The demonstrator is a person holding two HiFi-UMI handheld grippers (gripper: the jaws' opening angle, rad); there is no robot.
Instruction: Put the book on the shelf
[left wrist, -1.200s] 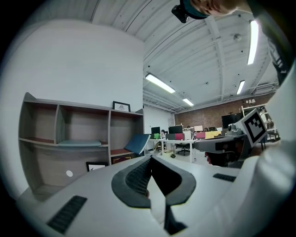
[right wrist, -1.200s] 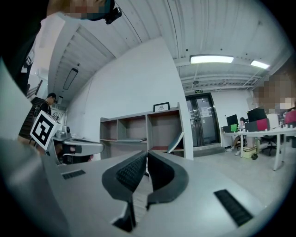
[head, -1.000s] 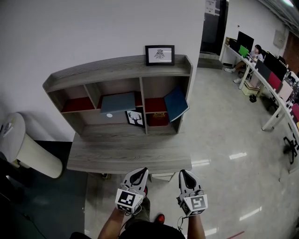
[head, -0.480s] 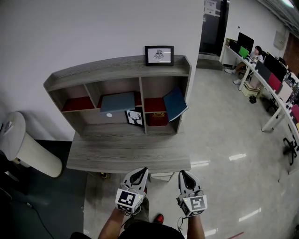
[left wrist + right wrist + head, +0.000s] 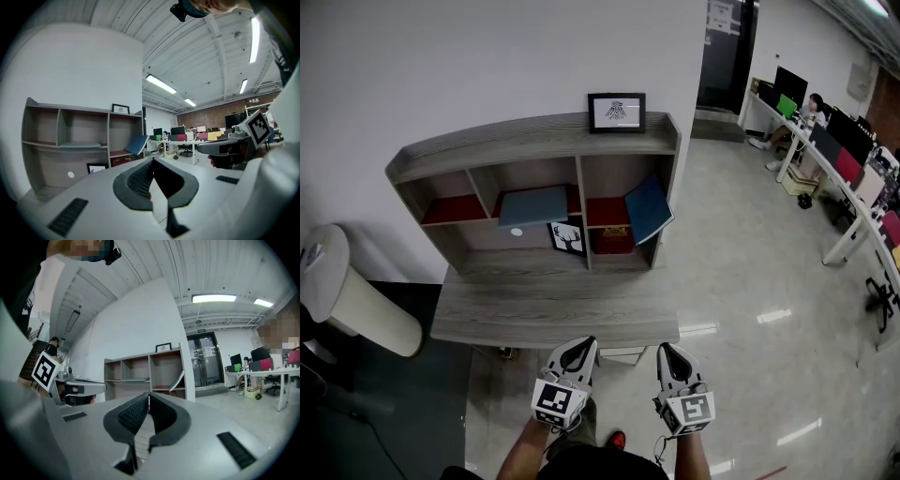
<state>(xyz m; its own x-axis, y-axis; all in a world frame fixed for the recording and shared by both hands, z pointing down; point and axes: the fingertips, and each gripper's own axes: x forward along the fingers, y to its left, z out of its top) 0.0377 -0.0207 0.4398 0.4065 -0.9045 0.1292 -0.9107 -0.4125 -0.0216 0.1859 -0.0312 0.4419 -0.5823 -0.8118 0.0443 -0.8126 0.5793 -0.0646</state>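
Book (image 5: 649,210): dark blue, in the right-hand compartment of the grey wooden shelf unit (image 5: 534,139), standing tilted with its upper edge leaning out past the unit's right side wall (its lower edge rests on the red-lined ledge).

Grey-blue flat book (image 5: 534,204): lies flat in the middle compartment.

Small deer picture (image 5: 569,237): stands upright below the middle compartment, beside the divider.

Framed picture (image 5: 617,112): upright on top of the unit, toward its right end.

Desk top (image 5: 553,305): grey wood, in front of the unit, bare.

Left gripper (image 5: 577,345): fingers clenched together with nothing between them, held near the desk's front edge, pointing toward the unit.

Right gripper (image 5: 667,349): fingers likewise pressed together on nothing, just beside the left one, well apart from the book.
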